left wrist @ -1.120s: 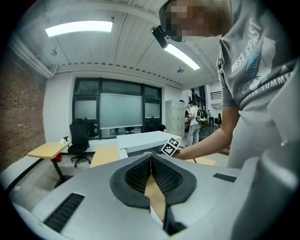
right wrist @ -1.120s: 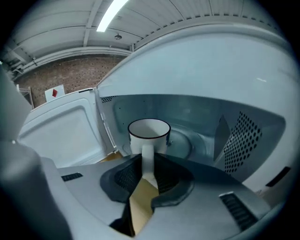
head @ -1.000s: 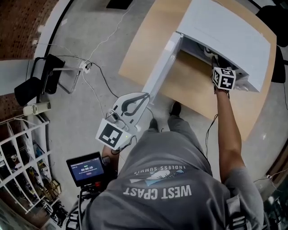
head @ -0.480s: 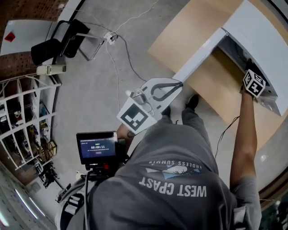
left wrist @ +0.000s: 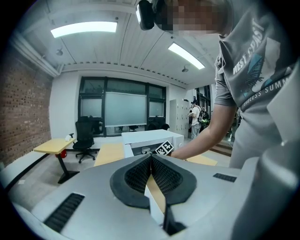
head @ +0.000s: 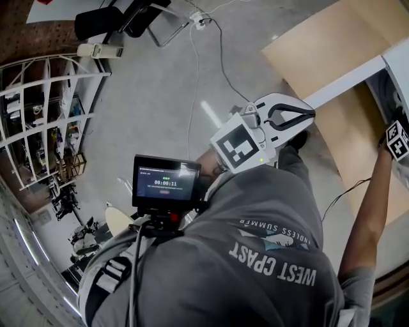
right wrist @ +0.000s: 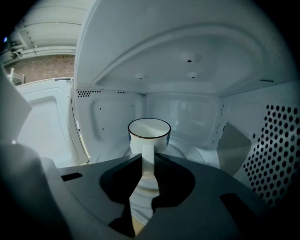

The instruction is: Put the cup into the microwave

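In the right gripper view a white cup (right wrist: 149, 133) with a dark rim stands upright inside the white microwave (right wrist: 197, 108), over its round turntable. My right gripper (right wrist: 146, 159) is shut on the cup's handle. I cannot tell whether the cup's base touches the turntable. In the head view only that gripper's marker cube (head: 397, 140) shows at the right edge, beside the open microwave door (head: 345, 83). My left gripper (head: 312, 115) is held level before the person's chest. Its jaws are shut with nothing between them, as the left gripper (left wrist: 151, 158) view also shows.
The microwave sits on a light wooden table (head: 319, 45). A small monitor (head: 166, 182) hangs on the chest rig. White wire shelving (head: 45, 128), a black chair (head: 121, 16) and a floor cable (head: 217, 45) lie to the left. Across the room are a desk (left wrist: 54, 145) and people (left wrist: 194, 117).
The head view has swung, so the table and microwave slid to the right edge. My left gripper moved up and right in the picture. The right arm stays reached into the microwave.
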`<state>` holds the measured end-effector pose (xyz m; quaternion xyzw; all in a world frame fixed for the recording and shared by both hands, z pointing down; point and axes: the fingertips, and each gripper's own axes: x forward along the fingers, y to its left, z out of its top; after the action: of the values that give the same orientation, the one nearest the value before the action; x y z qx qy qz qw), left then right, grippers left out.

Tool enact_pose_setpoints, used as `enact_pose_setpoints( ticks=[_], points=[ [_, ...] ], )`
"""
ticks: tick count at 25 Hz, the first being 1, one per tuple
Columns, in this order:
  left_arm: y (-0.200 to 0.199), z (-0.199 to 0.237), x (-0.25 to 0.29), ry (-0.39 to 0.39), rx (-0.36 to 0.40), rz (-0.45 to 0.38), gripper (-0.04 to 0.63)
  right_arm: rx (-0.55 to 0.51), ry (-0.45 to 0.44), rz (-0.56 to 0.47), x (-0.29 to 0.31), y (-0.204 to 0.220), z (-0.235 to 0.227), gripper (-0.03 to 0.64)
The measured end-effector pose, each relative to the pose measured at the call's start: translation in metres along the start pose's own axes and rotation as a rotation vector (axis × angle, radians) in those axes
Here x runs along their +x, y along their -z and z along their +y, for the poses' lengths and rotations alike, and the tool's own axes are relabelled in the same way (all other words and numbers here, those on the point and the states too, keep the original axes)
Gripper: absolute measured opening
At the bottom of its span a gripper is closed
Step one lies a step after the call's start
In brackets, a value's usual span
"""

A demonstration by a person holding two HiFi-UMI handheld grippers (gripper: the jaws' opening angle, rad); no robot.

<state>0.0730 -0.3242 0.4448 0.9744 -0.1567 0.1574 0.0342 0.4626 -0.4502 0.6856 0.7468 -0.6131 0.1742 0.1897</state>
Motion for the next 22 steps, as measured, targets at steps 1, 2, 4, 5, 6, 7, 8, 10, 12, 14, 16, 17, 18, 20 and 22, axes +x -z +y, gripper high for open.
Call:
enact_pose_setpoints(
  ticks=[1,2,4,5,6,7,8,10,12,14,16,17,18,20,22],
  points=[
    [0.002,-0.001,-0.004,-0.001,0.002,-0.002,0.021,-0.005,0.002,0.002,-0.001,0.002,0.001,0.072],
    [0.003,-0.001,-0.007,-0.001,0.004,-0.004,0.021,-0.01,0.004,0.007,-0.002,0.002,0.004,0.071],
    [0.006,-0.001,-0.015,-0.001,0.008,-0.008,0.021,-0.011,0.004,0.017,-0.004,0.004,0.009,0.071],
    [0.008,-0.001,-0.019,-0.001,0.01,-0.01,0.021,-0.006,0.001,0.02,-0.004,0.005,0.011,0.071],
    [0.011,-0.002,-0.022,-0.001,0.011,-0.012,0.021,0.0,-0.003,0.023,-0.005,0.007,0.013,0.071],
    [0.014,-0.003,-0.026,-0.001,0.013,-0.013,0.021,0.004,-0.006,0.026,-0.005,0.01,0.014,0.071],
    [0.017,-0.004,-0.028,-0.001,0.014,-0.014,0.021,0.007,-0.008,0.028,-0.006,0.012,0.014,0.071],
    [0.02,-0.005,-0.031,-0.003,0.014,-0.016,0.021,0.01,-0.013,0.032,-0.005,0.013,0.013,0.071],
    [0.017,-0.003,-0.029,-0.006,0.014,-0.015,0.021,0.004,-0.021,0.035,-0.001,0.008,0.009,0.072],
    [0.012,0.0,-0.027,-0.009,0.013,-0.017,0.021,-0.005,-0.027,0.032,0.003,0.0,0.006,0.083],
    [0.008,0.002,-0.026,-0.011,0.016,-0.023,0.021,0.001,-0.027,0.025,0.006,-0.006,0.004,0.14],
    [0.007,0.002,-0.026,-0.012,0.018,-0.025,0.021,0.009,-0.027,0.024,0.006,-0.007,0.003,0.149],
    [0.007,0.001,-0.027,-0.013,0.02,-0.027,0.021,0.017,-0.028,0.025,0.005,-0.006,0.003,0.15],
    [0.009,-0.001,-0.03,-0.013,0.025,-0.029,0.021,0.025,-0.025,0.027,0.001,0.0,0.005,0.153],
    [0.011,-0.003,-0.033,-0.012,0.03,-0.034,0.021,0.028,-0.023,0.023,-0.006,0.006,0.008,0.153]
  ],
)
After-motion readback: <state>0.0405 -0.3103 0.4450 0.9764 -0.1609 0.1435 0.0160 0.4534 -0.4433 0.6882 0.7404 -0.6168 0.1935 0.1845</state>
